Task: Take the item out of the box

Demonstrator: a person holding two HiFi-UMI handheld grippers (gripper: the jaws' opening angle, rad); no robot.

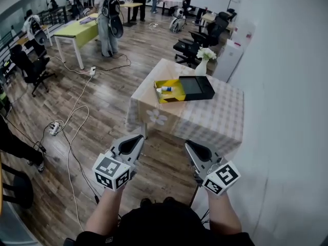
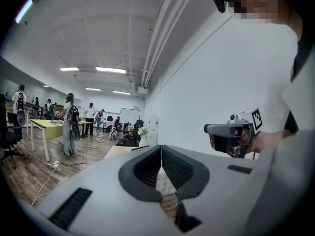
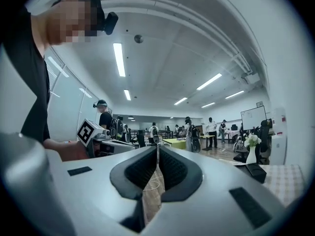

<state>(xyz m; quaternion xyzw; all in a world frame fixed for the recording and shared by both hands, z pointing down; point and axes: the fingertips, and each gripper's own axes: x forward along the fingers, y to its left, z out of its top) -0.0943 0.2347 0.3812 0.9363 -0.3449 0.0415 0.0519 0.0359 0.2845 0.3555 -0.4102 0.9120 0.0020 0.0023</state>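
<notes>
An open yellow box (image 1: 169, 92) lies on the cloth-covered table (image 1: 215, 119), with its black lid (image 1: 198, 87) right beside it. Inside the box is a small white and blue item (image 1: 165, 89). Both grippers are held in the air well short of the table, pointing toward it. My left gripper (image 1: 140, 138) is shut and holds nothing; in its own view the jaws meet at the tips (image 2: 160, 147). My right gripper (image 1: 187, 144) is likewise shut and holds nothing (image 3: 157, 147). The lid (image 3: 252, 171) shows at the right of the right gripper view.
A white vase with flowers (image 1: 204, 60) stands at the table's far edge. A white wall (image 1: 287, 111) runs along the right. Cables and a power strip (image 1: 54, 128) lie on the wooden floor at the left. Office chairs (image 1: 192, 45), a green table (image 1: 77, 32) and people stand farther off.
</notes>
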